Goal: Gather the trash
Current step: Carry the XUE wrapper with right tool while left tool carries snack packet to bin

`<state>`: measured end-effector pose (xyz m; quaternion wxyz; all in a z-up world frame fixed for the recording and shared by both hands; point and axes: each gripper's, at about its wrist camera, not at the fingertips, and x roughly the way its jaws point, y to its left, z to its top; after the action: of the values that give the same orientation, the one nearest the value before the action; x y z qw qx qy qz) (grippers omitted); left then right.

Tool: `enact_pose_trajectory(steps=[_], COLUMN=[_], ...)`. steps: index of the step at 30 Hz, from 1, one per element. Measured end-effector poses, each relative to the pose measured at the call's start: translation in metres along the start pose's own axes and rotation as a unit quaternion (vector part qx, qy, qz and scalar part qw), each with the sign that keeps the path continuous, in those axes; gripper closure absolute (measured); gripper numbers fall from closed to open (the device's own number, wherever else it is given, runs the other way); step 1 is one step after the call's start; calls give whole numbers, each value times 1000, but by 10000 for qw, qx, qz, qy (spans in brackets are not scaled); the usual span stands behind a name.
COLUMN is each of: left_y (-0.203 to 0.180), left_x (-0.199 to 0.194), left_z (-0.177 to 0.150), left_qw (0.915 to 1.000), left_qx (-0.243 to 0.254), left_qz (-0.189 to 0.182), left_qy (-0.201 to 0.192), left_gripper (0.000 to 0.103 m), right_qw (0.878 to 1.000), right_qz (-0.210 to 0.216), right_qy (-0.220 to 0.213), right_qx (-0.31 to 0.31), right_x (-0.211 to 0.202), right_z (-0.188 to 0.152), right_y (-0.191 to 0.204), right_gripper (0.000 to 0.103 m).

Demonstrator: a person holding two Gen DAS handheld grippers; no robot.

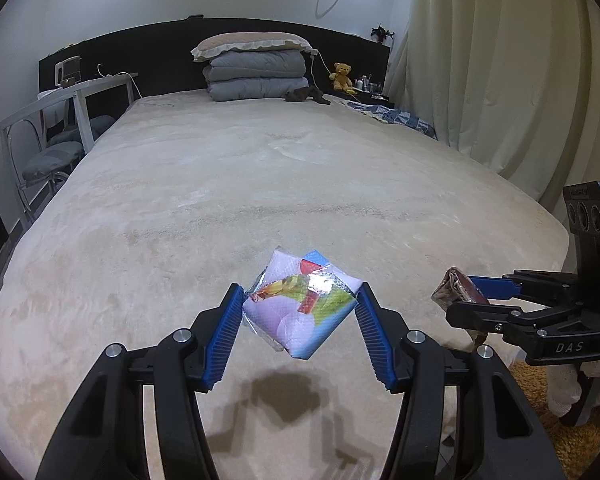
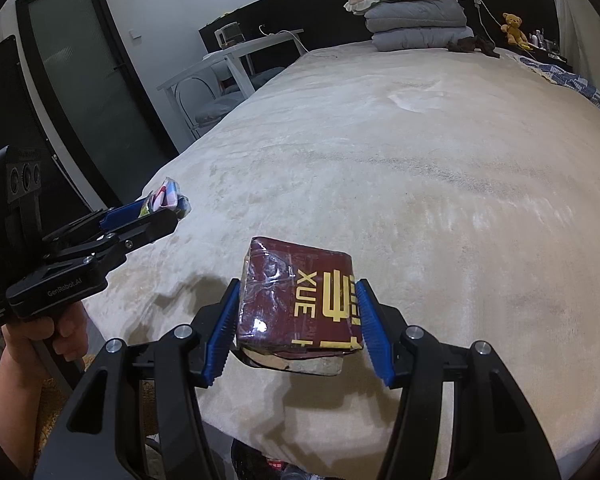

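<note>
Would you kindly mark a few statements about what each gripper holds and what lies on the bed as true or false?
1. The left gripper is shut on a colourful packet. True.
2. The right gripper is empty. False: it is shut on a dark red packet with yellow lettering.
3. Both packets are lifted clear of the bed. True: shadows fall on the cover beneath them.
4. A teddy bear sits at the foot of the bed. False: it sits at the head end, beside the folded grey quilts.
5. A pillow lies under the quilts. False: it lies on top of them.
</note>
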<state>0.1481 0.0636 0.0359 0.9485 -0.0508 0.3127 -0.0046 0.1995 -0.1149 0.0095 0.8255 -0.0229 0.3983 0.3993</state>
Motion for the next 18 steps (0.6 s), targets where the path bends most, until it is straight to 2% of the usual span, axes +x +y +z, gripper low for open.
enact_pose_trajectory(steps=[18], left_y=[-37], left_x=[-49], left_z=[-62], left_qw=[9998], left_qx=[-198], left_qz=[-90], left_qy=[45], left_gripper=[48], right_qw=[9999], right_qz=[-12], right_qy=[-45], right_qx=[105], right_x=[-31], right_z=[-54], right_y=[21], right_gripper=[46])
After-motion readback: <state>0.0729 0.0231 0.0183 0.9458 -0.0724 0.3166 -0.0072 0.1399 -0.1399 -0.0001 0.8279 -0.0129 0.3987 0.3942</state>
